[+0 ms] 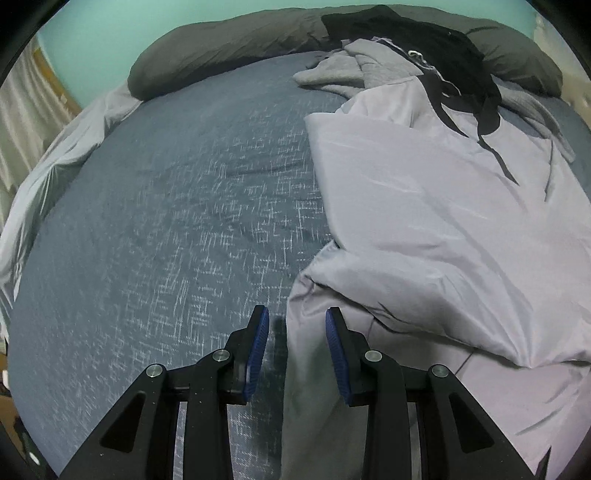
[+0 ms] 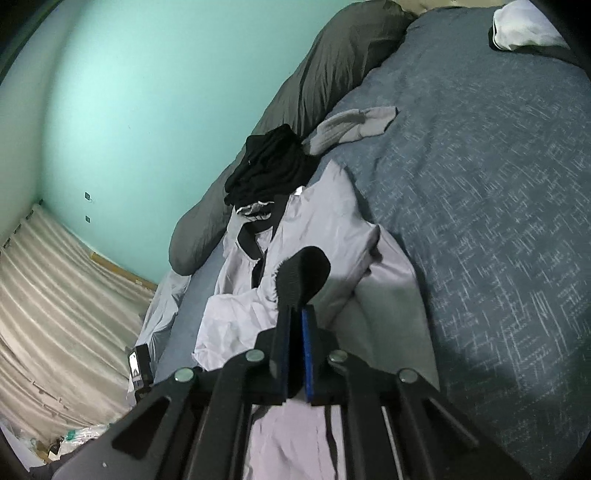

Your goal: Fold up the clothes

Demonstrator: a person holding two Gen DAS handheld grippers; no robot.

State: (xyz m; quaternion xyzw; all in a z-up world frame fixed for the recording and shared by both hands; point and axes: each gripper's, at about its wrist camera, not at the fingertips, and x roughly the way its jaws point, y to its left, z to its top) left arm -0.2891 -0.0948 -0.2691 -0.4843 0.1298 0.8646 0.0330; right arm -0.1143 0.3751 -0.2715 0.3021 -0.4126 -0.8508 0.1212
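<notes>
A pale lilac garment (image 1: 436, 229) with black trim lies rumpled on the right half of the bed. My left gripper (image 1: 297, 326) is open, low over the garment's left edge; a fold of the fabric runs between its blue pads (image 1: 258, 336) without being pinched. In the right wrist view the same garment (image 2: 332, 229) spreads ahead, and my right gripper (image 2: 295, 314) is shut on its black band (image 2: 304, 271), which stands up out of the pads.
The bed has a blue-grey patterned cover (image 1: 166, 221). A long dark olive pillow (image 1: 229, 44) lies along the teal wall, with a black garment (image 1: 417, 40) and a grey garment (image 1: 340, 70) heaped beside it. A white item (image 2: 524, 26) sits far right; a curtain (image 2: 55, 295) hangs left.
</notes>
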